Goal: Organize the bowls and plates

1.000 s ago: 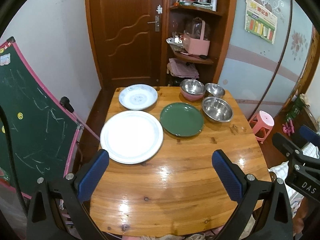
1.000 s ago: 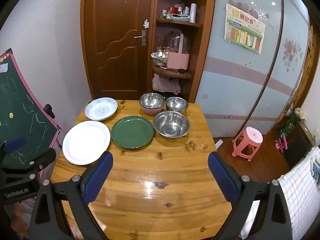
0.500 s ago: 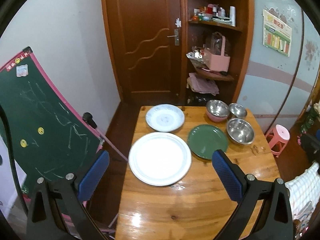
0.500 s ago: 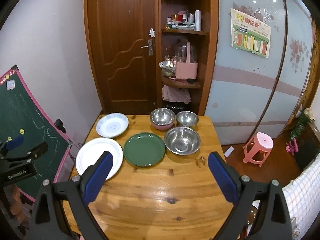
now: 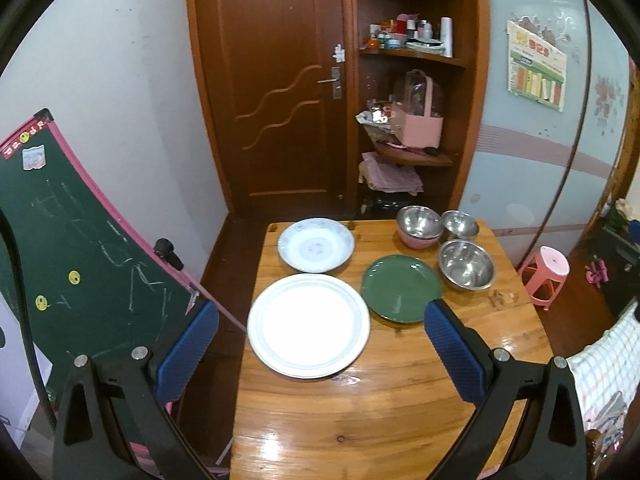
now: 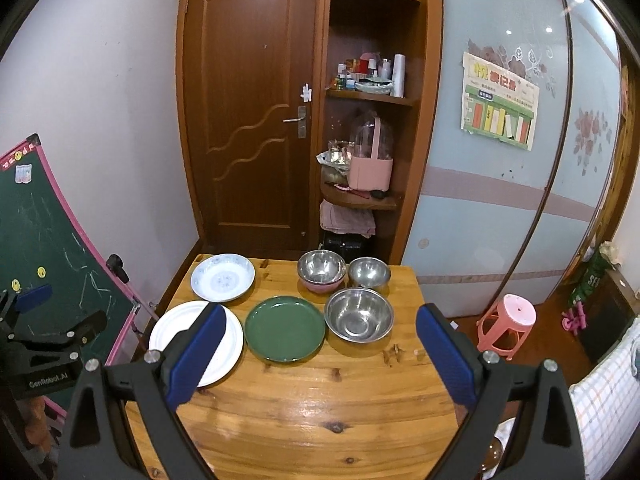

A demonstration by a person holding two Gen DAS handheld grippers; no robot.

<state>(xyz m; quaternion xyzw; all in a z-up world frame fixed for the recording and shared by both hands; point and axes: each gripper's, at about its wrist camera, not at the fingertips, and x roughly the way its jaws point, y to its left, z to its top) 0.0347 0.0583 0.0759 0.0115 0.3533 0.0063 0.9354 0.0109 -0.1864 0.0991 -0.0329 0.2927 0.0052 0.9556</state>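
**Both grippers raised above the tabletop, nothing held, no stacking begun**

Left gripper point(image 5: 320, 336): jaws spread wide, empty, hanging above the near-left part of the tabletop point(image 5: 360, 408). Right gripper point(image 6: 320, 350): jaws spread wide, empty, above the near edge.

Layout, from the left wrist view:
- White plate point(image 5: 308, 324), largest, near-left.
- Patterned plate point(image 5: 316, 245) behind it, at the far-left corner.
- Green plate point(image 5: 401, 288) just beside the white plate, centre.
- Large steel bowl point(image 5: 466, 264) just right of the green plate.
- Small steel bowl point(image 5: 460, 224) at the far edge.
- A steel bowl sitting in a pink bowl point(image 5: 418, 236), beside the small one.

Judgement: task at its start; all plates lie singly, only one bowl pair nested.

Risks from here:
- Plates lie flat on glossy wood, so a jaw has little rim to get under; a pushed plate would likely slide rather than lift.
- The white plate sits close to the left edge; a leftward shove could send it off.
- The green plate nearly touches its neighbours; a wide approach may knock them.
- Steel bowl walls are smooth and curved; a shallow pinch may slip.
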